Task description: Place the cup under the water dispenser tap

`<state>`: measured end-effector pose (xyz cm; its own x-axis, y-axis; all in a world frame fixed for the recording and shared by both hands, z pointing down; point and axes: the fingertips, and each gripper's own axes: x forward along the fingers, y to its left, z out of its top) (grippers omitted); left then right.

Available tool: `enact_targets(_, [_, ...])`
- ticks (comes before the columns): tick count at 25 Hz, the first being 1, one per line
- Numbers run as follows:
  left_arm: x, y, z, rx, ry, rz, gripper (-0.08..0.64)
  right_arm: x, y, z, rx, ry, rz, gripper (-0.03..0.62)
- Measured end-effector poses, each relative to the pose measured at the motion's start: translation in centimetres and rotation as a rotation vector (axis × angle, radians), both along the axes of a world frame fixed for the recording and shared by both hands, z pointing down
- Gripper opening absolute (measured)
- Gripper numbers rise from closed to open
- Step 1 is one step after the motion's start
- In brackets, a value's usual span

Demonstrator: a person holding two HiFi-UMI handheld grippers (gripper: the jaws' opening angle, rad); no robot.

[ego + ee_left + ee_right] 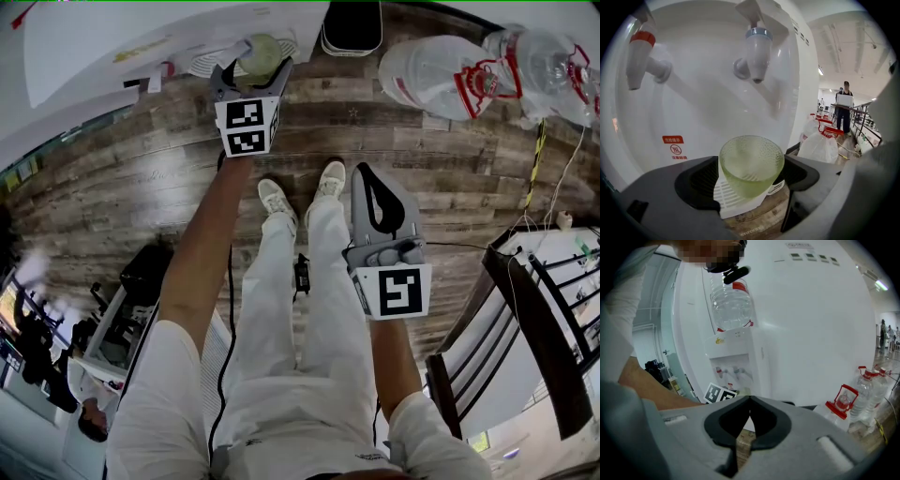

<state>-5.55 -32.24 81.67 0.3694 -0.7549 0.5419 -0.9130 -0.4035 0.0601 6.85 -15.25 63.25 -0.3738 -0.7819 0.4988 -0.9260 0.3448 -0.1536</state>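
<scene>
The left gripper [751, 174] is spread around the green cup [751, 161] on the white grille [733, 200], below the blue tap [757, 52]; the red tap [640, 56] is beside, water bottles [819, 146] are near, and the right gripper [749, 401] is pressed together

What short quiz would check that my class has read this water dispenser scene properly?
1. True or false: the cup stands on the drip tray, below the blue tap.
2. The right gripper has its jaws: A) wide apart; B) together, holding nothing; C) closed on the cup.
3. What colour is the cap on the other tap?
Key: 1 true; 2 B; 3 red.
</scene>
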Motion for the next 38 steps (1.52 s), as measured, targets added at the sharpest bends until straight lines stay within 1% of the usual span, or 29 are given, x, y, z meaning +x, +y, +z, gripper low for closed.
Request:
enact_targets(2, [-0.1,0.1,0.1,-0.012,0.013,-0.003,0.426,-0.1,0.0,-0.1,-0.001,0.002,-0.001,-0.002])
enact_targets(6, [-0.1,0.2,-0.9,-0.016,0.022,-0.011,0.431,0.1,0.2,-0.6,0.008,0.0,0.004,-0.002])
enact_targets(13, [0.1,0.8,-4.1,0.024,0.046,-0.033,0.431,0.5,0.4,-2.6,0.037,-0.003,0.017,-0.002])
enact_targets(23, [0.8,3.4,-8.9,0.022,0.063,-0.031,0.428,1.2,2.1,-6.1,0.054,-0.012,0.051,-0.002])
enact_targets(28, [0.8,4.9,-12.7,0.043,0.077,-0.036,0.413,0.8,2.9,-8.6,0.08,-0.014,0.052,-0.002])
enact_targets(38, [-0.5,8.1,-22.5,0.095,0.113,-0.042,0.341,-0.6,4.7,-14.1,0.109,-0.032,0.067,-0.002])
